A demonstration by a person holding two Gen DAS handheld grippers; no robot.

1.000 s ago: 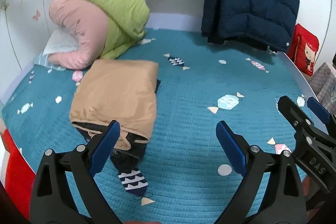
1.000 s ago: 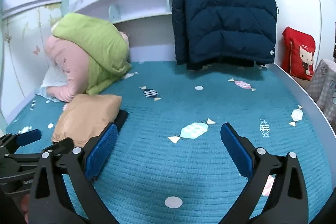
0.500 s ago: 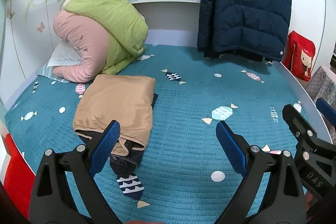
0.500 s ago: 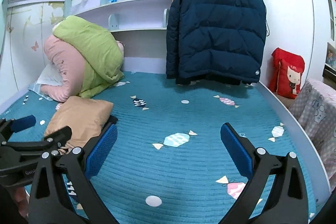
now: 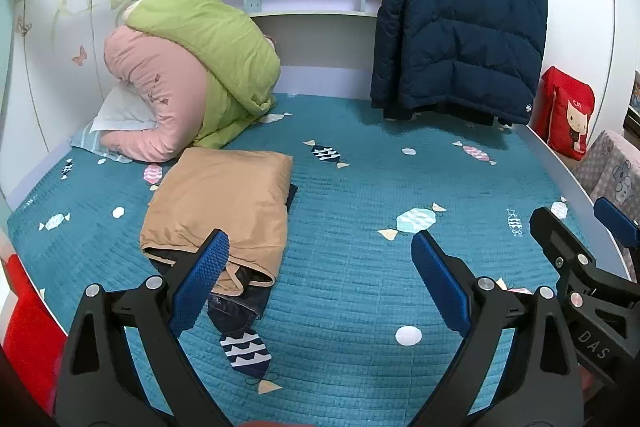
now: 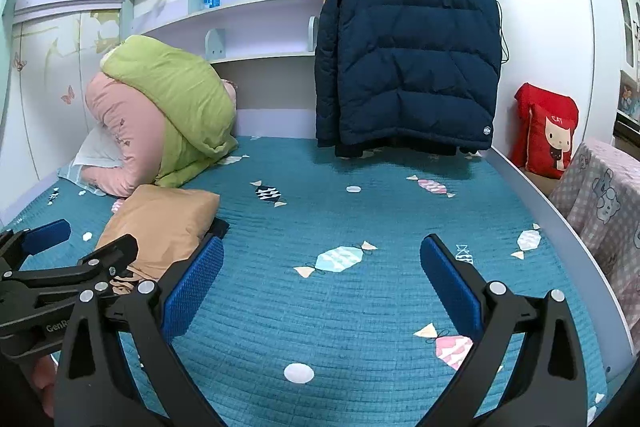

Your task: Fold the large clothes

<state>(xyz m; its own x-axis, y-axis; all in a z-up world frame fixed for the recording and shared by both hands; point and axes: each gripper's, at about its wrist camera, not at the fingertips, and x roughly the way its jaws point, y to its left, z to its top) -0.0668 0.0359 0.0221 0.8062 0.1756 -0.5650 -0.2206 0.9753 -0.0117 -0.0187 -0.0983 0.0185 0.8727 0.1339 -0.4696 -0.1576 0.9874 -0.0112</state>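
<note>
A folded tan jacket (image 5: 224,203) lies on the teal bedspread (image 5: 360,267), just before the rolled pink-and-green quilt (image 5: 192,75). The left gripper (image 5: 320,267) hovers with jaws spread, empty. A navy-and-yellow puffer jacket (image 6: 408,67) hangs at the back. The right gripper (image 6: 322,271) is likewise spread, holding nothing.

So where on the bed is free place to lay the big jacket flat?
The open patch is the blue bedspread between the folded tan garment and the bed's right edge, in front of the hanging navy jacket. The back-left corner is crowded by the green and pink quilts.
</note>
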